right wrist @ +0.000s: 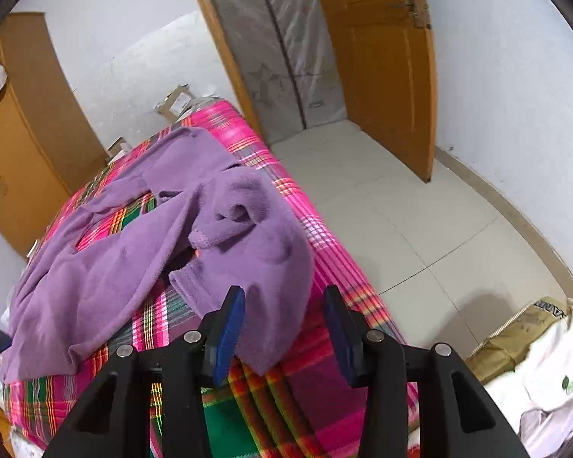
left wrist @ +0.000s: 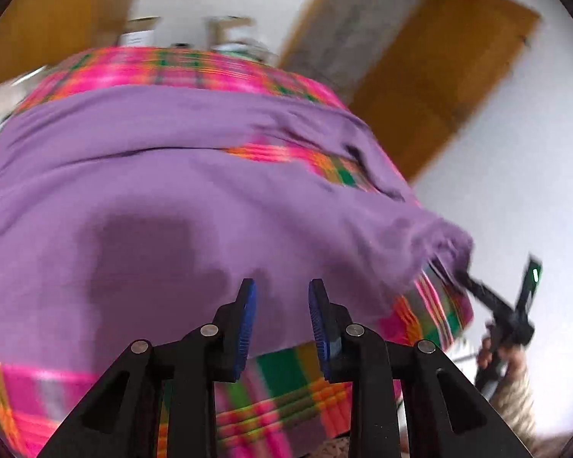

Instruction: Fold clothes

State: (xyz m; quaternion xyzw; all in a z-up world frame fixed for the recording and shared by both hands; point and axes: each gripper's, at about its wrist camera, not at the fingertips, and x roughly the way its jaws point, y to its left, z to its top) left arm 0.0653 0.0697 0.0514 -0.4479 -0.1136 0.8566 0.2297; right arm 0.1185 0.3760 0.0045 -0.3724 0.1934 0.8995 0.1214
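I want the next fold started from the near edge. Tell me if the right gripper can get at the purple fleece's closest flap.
Probably yes. The right gripper is open, and the flap of the purple fleece garment lies just ahead on the plaid bedcover, nothing between them.

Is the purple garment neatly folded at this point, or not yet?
Not yet. The purple garment lies loosely spread and rumpled across the plaid bedcover, one part flopped over itself, sleeves askew.

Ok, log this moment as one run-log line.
task: fold clothes | left gripper: open, empty | right gripper: open, empty | purple garment: rumpled, unfolded on plaid bedcover | fold: not yet done
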